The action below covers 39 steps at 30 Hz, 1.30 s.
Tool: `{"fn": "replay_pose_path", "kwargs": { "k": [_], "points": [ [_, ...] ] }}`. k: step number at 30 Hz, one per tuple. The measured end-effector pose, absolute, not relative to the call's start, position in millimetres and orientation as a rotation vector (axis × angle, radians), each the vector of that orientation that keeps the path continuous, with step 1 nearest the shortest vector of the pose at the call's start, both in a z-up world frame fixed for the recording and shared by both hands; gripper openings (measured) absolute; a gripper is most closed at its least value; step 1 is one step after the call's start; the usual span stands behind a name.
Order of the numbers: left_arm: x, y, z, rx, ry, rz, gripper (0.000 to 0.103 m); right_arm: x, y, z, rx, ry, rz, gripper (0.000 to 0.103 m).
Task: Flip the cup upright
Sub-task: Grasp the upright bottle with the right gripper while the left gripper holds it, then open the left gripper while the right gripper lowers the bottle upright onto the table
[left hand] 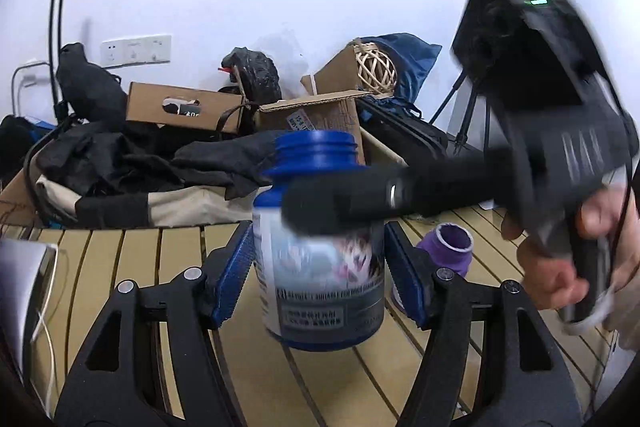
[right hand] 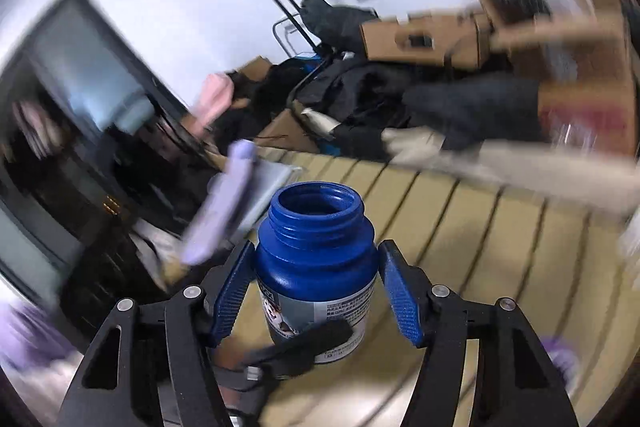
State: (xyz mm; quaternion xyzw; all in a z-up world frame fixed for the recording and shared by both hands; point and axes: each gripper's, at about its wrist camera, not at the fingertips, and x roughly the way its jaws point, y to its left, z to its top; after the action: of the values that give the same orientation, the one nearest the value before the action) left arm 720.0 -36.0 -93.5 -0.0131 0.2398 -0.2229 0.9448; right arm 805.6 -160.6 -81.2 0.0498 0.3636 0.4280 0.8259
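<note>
The cup is a blue wide-mouthed bottle [left hand: 320,259] with a printed label. It stands upright, mouth up, on the slatted wooden table [left hand: 168,267]. In the left wrist view my left gripper [left hand: 320,275] has its blue pads on either side of the bottle, with a narrow gap each side. My right gripper reaches in from the right, and one of its black fingers [left hand: 360,201] crosses the bottle's shoulder. In the right wrist view the bottle [right hand: 316,259] stands between the blue pads of my right gripper [right hand: 316,291], close on both sides. A left finger [right hand: 304,347] shows at the bottle's base.
A purple cup [left hand: 448,247] lies on its side on the table right of the bottle. A silver laptop [left hand: 24,267] sits at the table's left edge. Cardboard boxes [left hand: 180,107], black clothes and bags pile up behind the table. The right wrist view is blurred by motion.
</note>
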Motion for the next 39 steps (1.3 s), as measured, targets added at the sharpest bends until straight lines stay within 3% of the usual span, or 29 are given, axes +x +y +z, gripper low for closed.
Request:
{"fn": "replay_pose_path", "kwargs": {
  "k": [5, 8, 17, 25, 32, 33, 36, 39],
  "points": [
    [748.2, -29.4, -89.4, -0.006, 0.476, -0.528, 0.06, 784.3, -138.1, -70.1, -0.202, 0.527, 0.908, 0.068],
    [753.8, -33.1, -91.0, 0.04, 0.42, -0.491, 0.06, 793.0, -136.7, -72.4, -0.245, 0.479, 0.921, 0.068],
    [773.2, -36.3, -112.9, -0.013, 0.412, -0.428, 0.06, 816.9, -141.8, -92.8, -0.197, 0.483, 0.943, 0.068],
    [707.8, -23.1, -110.0, -0.008, 0.378, -0.426, 0.06, 754.3, -124.3, -91.0, -0.201, 0.472, 0.915, 0.069],
    [690.2, -24.1, -147.0, -0.009, 0.485, -0.387, 0.06, 739.7, -111.1, -133.5, -0.194, 0.57, 0.908, 0.068],
    [690.0, -24.5, -150.4, -0.001, 0.491, -0.374, 0.062, 740.8, -110.7, -137.3, -0.186, 0.57, 0.904, 0.068],
    [690.8, -13.7, -154.5, -0.053, 0.568, -0.325, 0.102, 747.7, -110.4, -142.3, -0.167, 0.561, 0.842, 0.068],
    [686.9, 7.6, -162.4, -0.088, 0.729, -0.268, 0.103, 750.4, -101.8, -149.2, -0.185, 0.564, 0.791, 0.068]
  ]
}}
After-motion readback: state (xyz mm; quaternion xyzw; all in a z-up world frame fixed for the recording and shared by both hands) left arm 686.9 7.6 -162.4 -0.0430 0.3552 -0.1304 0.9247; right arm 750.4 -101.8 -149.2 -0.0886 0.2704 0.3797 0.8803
